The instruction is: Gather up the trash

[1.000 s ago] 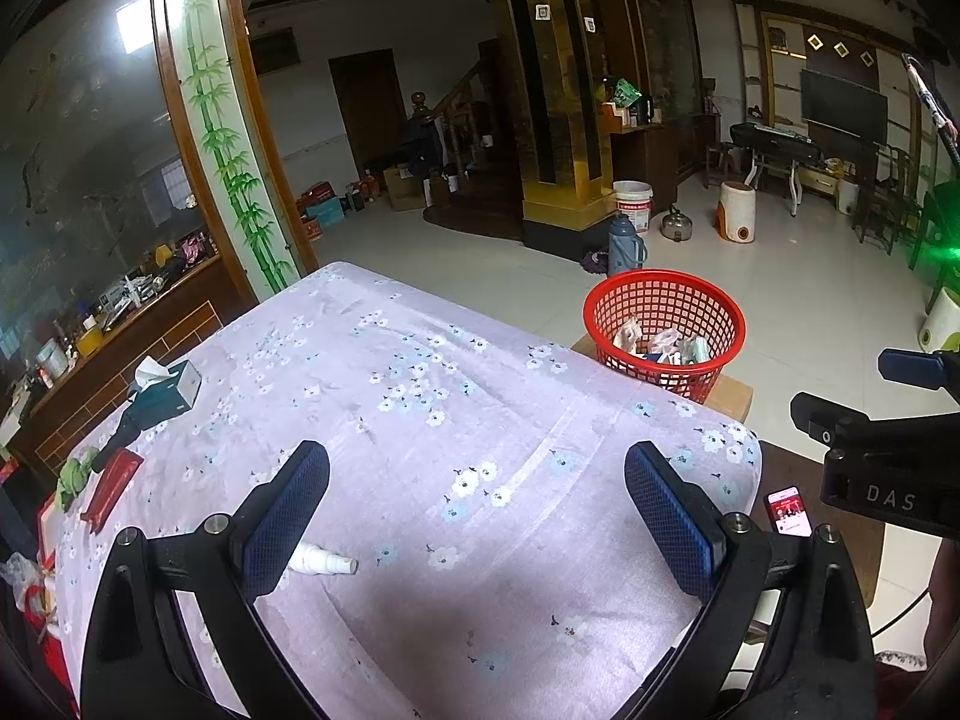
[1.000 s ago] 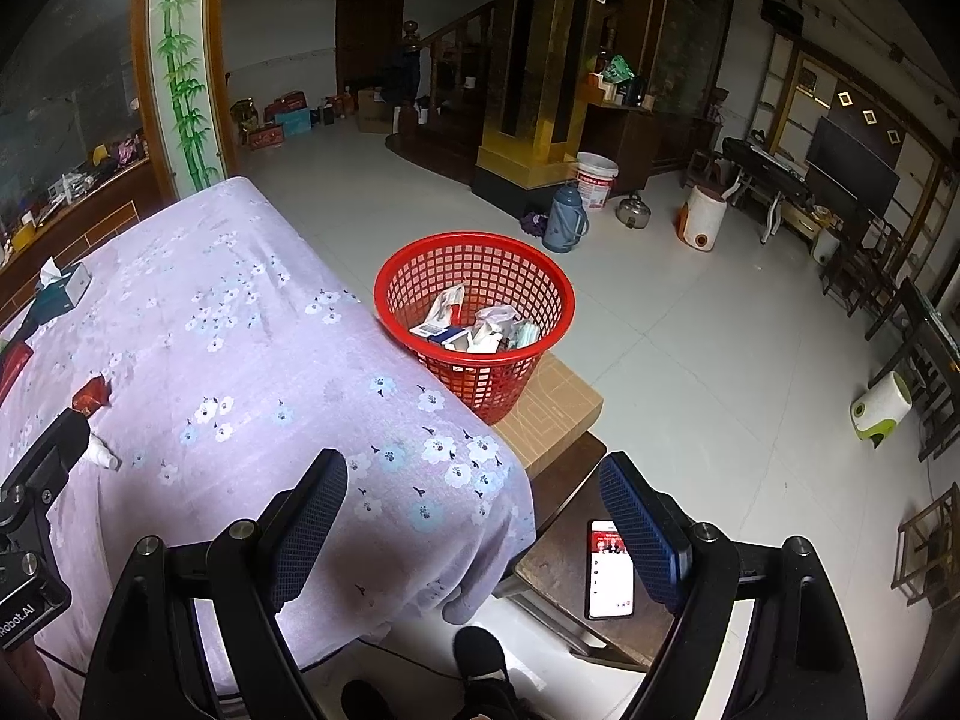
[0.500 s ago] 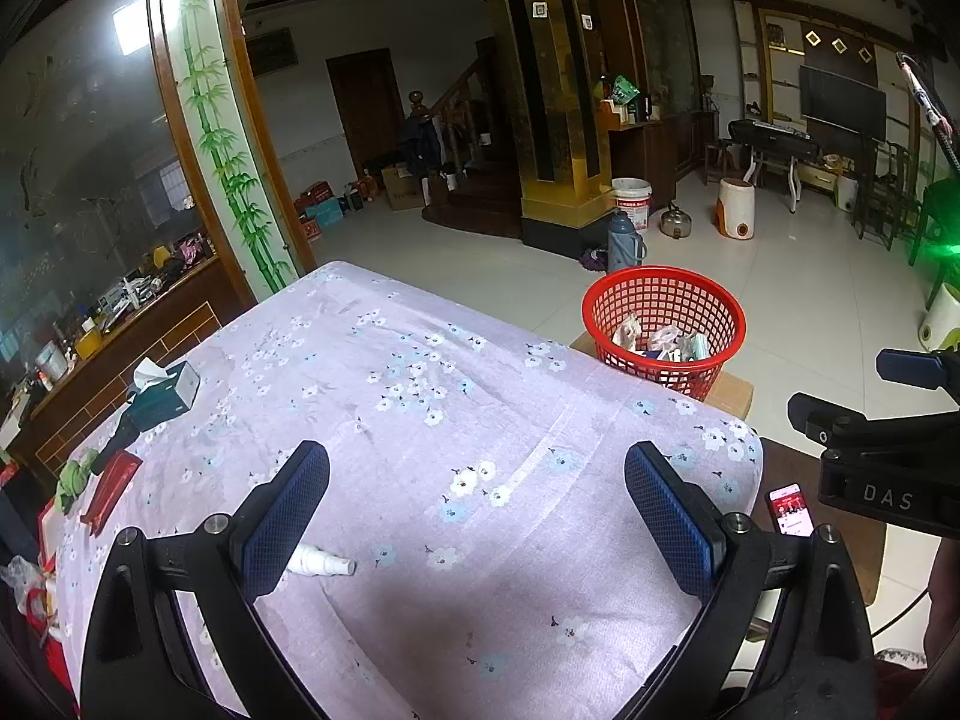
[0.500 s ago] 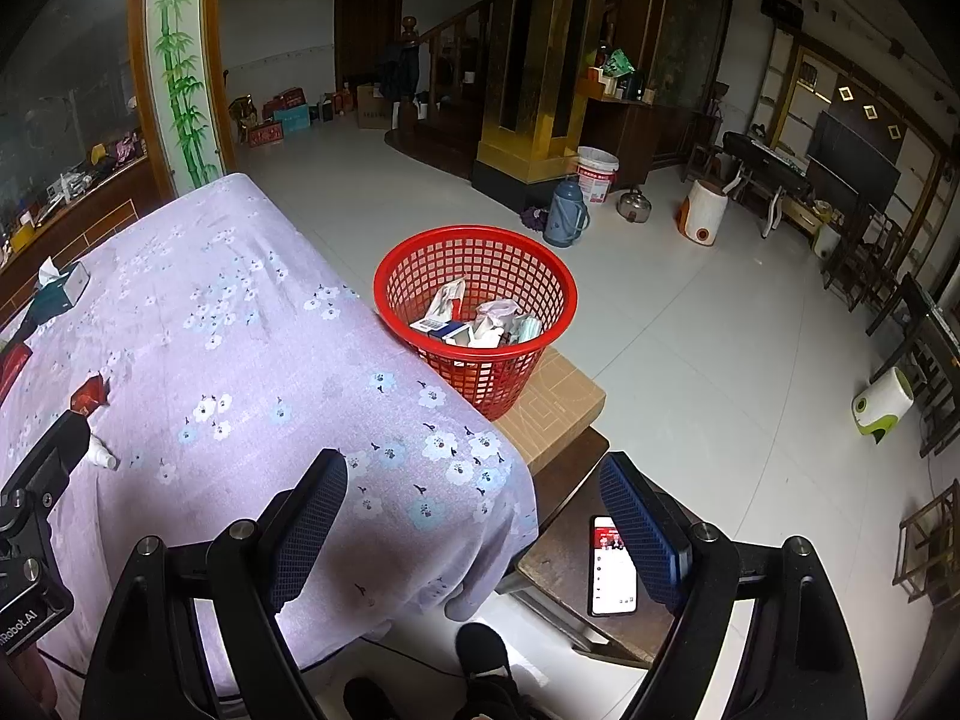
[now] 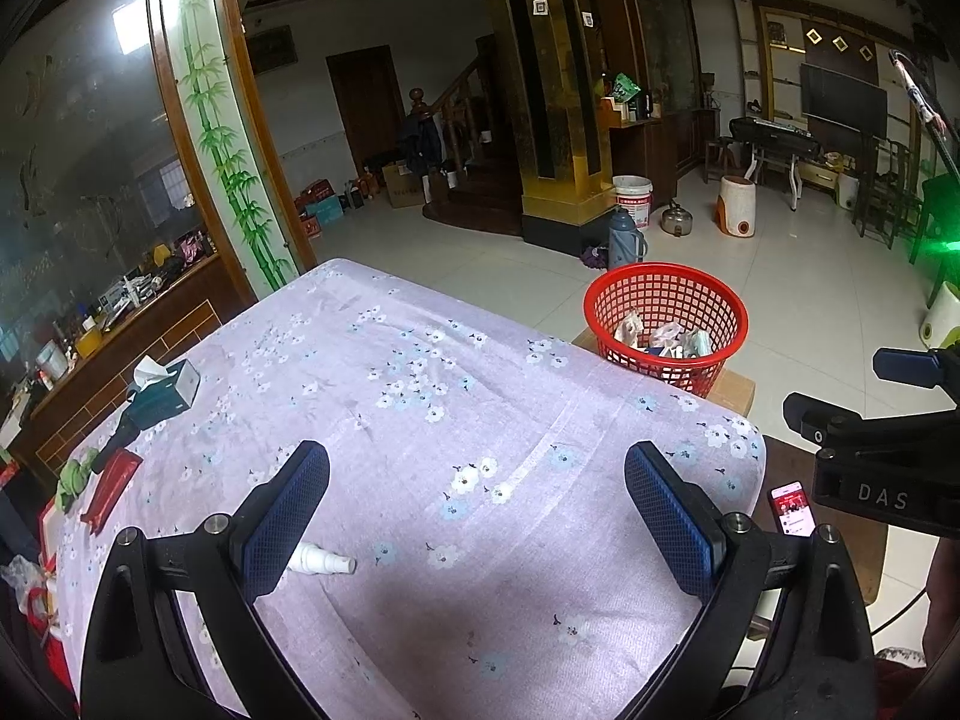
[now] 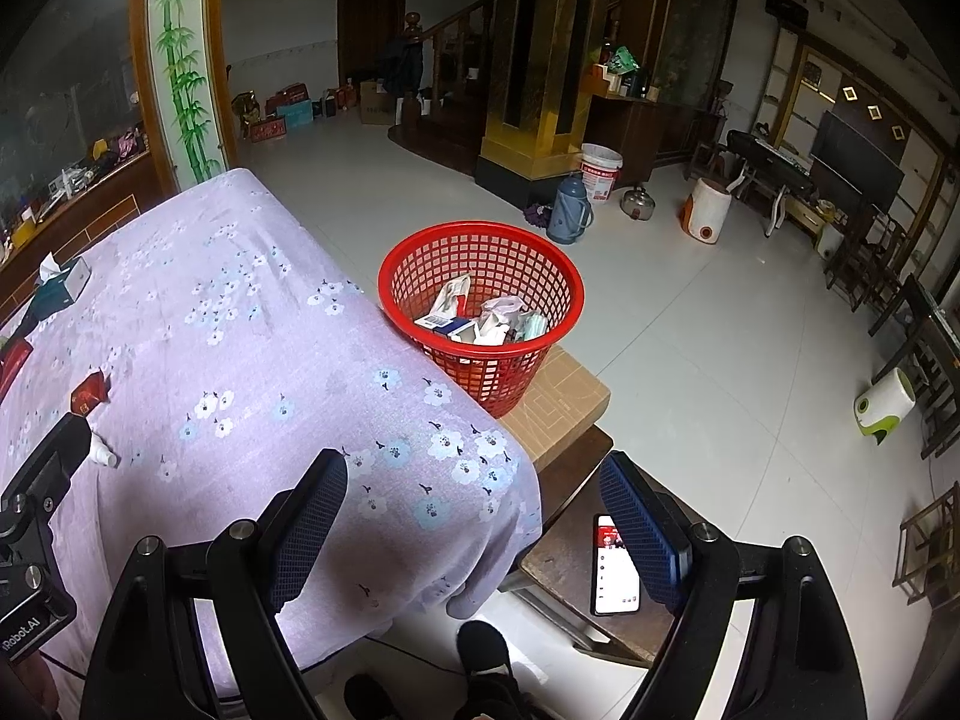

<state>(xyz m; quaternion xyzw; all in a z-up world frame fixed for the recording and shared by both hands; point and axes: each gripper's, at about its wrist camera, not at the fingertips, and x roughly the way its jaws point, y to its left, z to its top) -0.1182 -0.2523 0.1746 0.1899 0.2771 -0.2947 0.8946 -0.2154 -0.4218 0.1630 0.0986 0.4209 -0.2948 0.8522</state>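
Red basket (image 6: 480,300) centre frame already holds wrappers. White bottle (image 5: 321,564) and red wrapper (image 6: 90,393) remain on bench (image 5: 420,420). Left tool (image 5: 474,510) and right tool (image 6: 474,522) both gape, empty.

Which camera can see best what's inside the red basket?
The right wrist view: it looks down into the red basket, showing wrappers and boxes. The left wrist view sees it farther away and side-on, contents mostly hidden.

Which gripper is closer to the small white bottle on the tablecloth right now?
Left. The left gripper hangs over the white bottle, which lies by its left finger. The right gripper is off at the table's corner, near the red basket.
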